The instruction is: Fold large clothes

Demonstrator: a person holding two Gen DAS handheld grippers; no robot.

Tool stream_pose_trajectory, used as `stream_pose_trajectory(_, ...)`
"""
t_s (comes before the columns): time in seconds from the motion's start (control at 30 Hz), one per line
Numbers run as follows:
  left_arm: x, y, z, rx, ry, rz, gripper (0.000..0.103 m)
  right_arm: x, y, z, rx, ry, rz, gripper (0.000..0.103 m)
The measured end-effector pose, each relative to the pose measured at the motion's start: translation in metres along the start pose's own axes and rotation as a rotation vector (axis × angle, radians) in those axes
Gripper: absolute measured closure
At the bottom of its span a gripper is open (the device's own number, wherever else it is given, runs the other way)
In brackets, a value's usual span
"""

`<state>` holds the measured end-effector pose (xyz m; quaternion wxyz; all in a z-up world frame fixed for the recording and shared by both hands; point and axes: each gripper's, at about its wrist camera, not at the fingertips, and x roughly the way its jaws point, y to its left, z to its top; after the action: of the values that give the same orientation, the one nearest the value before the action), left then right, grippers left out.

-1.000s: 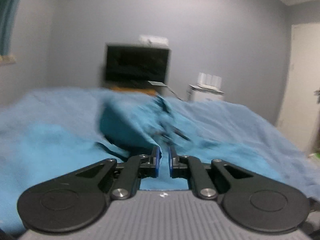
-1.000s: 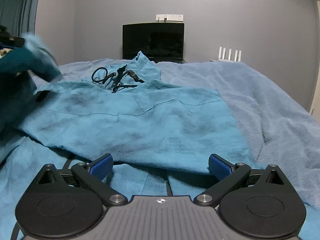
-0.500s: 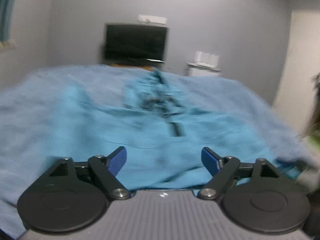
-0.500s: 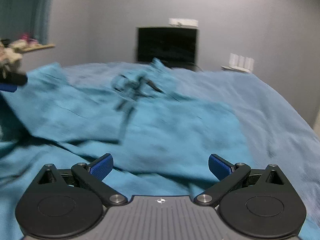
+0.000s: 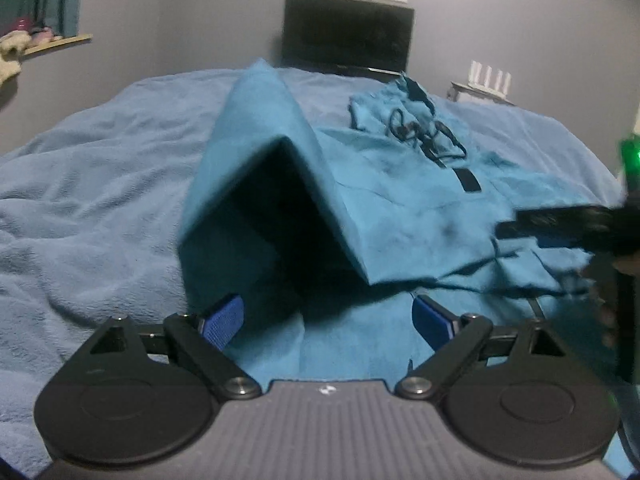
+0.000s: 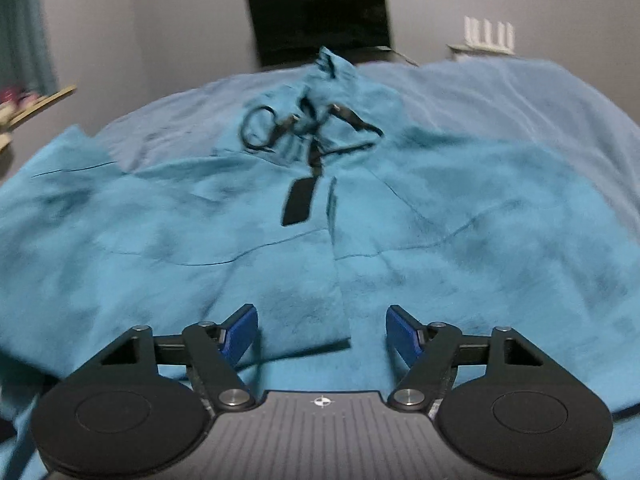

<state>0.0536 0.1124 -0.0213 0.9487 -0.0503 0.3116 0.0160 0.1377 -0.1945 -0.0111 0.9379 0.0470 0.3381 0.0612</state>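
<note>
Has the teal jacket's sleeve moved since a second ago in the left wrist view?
Yes. The sleeve, earlier bunched at the shut left gripper, now stands released in a tent left of the drawcords; the jaws have just been opening.

Sleeve (image 5: 256, 152) released (left fingers (image 5: 222, 320) apart)

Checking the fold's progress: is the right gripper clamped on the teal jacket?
No, the right gripper's blue pads stand apart over the teal jacket.

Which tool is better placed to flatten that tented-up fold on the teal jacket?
Left. The left tool is open, with the tented fold standing just ahead of its fingers. The right tool, also open, faces the flat front hem of the jacket, away from the fold.
</note>
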Motion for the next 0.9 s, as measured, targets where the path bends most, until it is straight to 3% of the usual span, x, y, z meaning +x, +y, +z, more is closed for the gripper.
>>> stream_pose_trajectory(0.07, 0.002, -0.003, -0.002, 0.02, 0.003, -0.019, 0.012, 0.014, 0.002, -0.002, 0.033, 0.027, 0.002, 0.02)
stream_pose_trajectory(0.13, 0.005, -0.004, -0.003, 0.031, 0.009, -0.031, 0.012, 0.023, 0.003, -0.005, 0.062, 0.05, 0.03, 0.024)
stream_pose_trajectory(0.17, 0.007, -0.005, -0.004, 0.035, 0.017, -0.034, 0.012, 0.023, 0.005, -0.007, 0.061, 0.036, 0.029, 0.03)
stream_pose_trajectory(0.23, 0.011, -0.005, -0.005, 0.035, 0.035, -0.034, 0.012, 0.02, 0.011, -0.008, 0.021, 0.002, 0.001, 0.063)
stream_pose_trajectory(0.27, 0.014, -0.005, -0.006, 0.031, 0.046, -0.033, 0.012, 0.017, 0.012, -0.009, 0.0, -0.011, -0.014, 0.075)
stream_pose_trajectory(0.4, 0.018, -0.005, -0.006, 0.031, 0.061, -0.028, 0.012, -0.007, -0.001, -0.003, 0.007, -0.095, 0.022, 0.095)
stream_pose_trajectory(0.53, 0.018, -0.007, -0.008, 0.046, 0.06, -0.019, 0.012, -0.039, -0.035, 0.01, 0.051, -0.187, 0.004, 0.098)
stream_pose_trajectory(0.67, 0.019, -0.012, -0.009, 0.08, 0.063, -0.032, 0.012, -0.07, -0.086, 0.02, 0.078, -0.264, -0.096, 0.098)
stream_pose_trajectory(0.8, 0.018, -0.026, -0.012, 0.157, 0.063, -0.089, 0.012, -0.089, -0.144, 0.019, 0.127, -0.271, -0.211, 0.098)
stream_pose_trajectory(0.9, 0.019, -0.037, -0.016, 0.221, 0.065, -0.134, 0.012, -0.091, -0.183, 0.009, 0.186, -0.24, -0.243, 0.098)
